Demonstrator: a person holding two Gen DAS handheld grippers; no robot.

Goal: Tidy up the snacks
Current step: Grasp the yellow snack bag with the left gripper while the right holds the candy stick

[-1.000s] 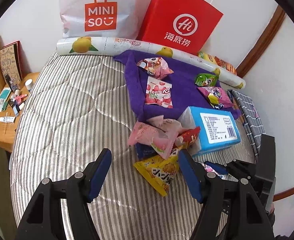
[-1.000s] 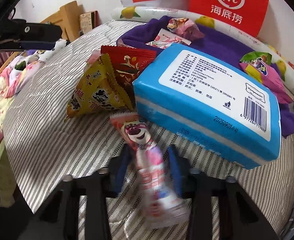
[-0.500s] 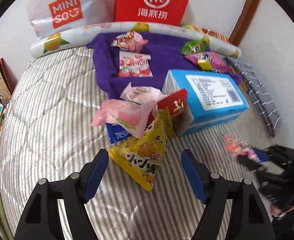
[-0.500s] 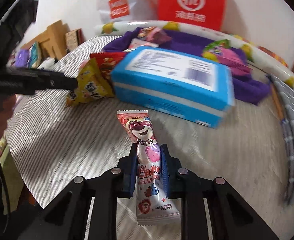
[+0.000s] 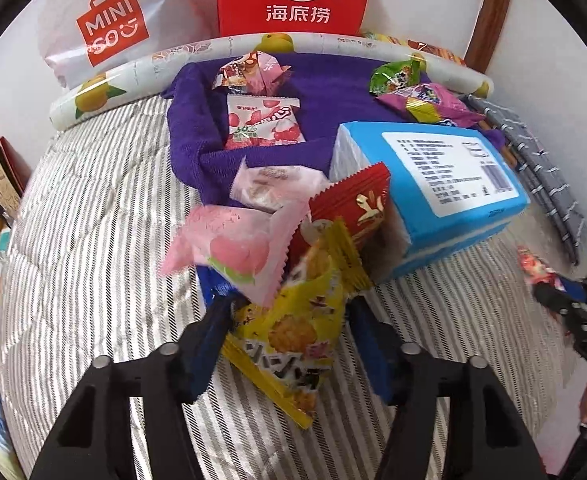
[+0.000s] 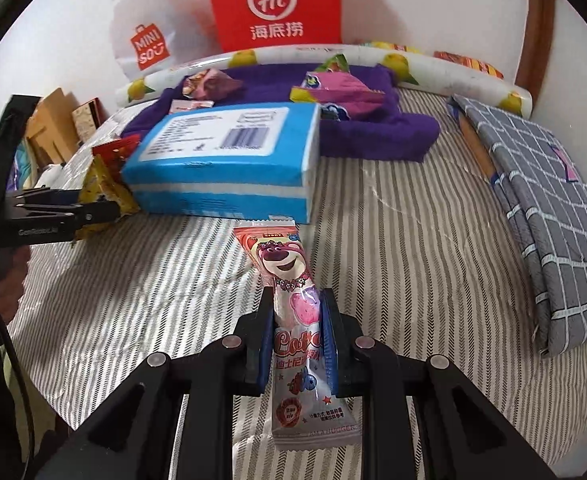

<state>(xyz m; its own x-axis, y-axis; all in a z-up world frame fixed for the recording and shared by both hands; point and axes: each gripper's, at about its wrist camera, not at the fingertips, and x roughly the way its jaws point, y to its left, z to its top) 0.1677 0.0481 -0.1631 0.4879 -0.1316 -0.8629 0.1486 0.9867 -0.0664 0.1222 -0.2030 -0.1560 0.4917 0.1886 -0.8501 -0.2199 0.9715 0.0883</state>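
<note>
The mattress is quilted cloth, striped and matt. The snack packets are glossy plastic film — the yellow packet crinkled, the bear-printed lolly wrapper smooth and partly clear. The blue tissue pack wears shiny wrap with a paper-like label. The purple towel looks soft, fuzzy. Both shopping bags — red and white — look matt.

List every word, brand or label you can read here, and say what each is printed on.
"MINISO": white bag.
"Hi" and "海底捞": red bag.
"Lot…", partly covered: bear candy packet in the right gripper.
Label and barcode on the blue pack: too small.
Yellow snack bag: blurred.
</note>
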